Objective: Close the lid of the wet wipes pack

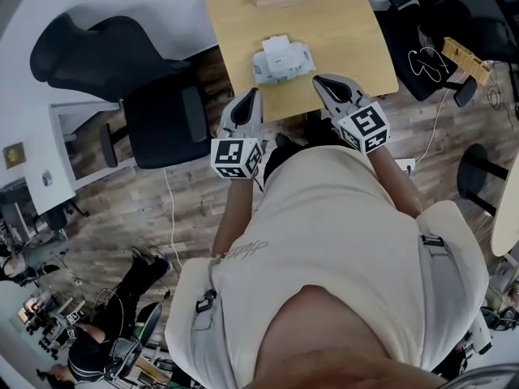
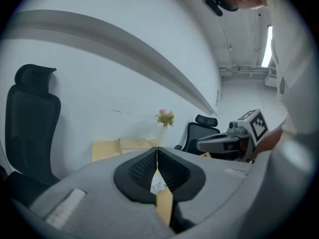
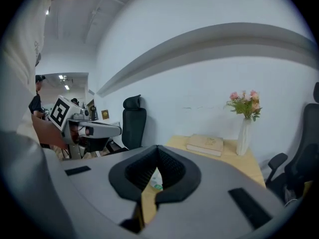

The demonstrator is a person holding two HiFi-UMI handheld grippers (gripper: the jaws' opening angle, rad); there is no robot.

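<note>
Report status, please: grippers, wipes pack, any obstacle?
Left gripper shut, empty. Right gripper shut, empty. Wet wipes pack on table, lid looks open. Nothing blocks it.

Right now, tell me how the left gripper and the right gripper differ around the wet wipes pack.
The left gripper sits at the near left of the wet wipes pack; the right gripper sits at its near right. The left gripper points almost straight ahead, while the right gripper angles inward toward the pack. Shared: both are shut and empty, short of the pack.
</note>
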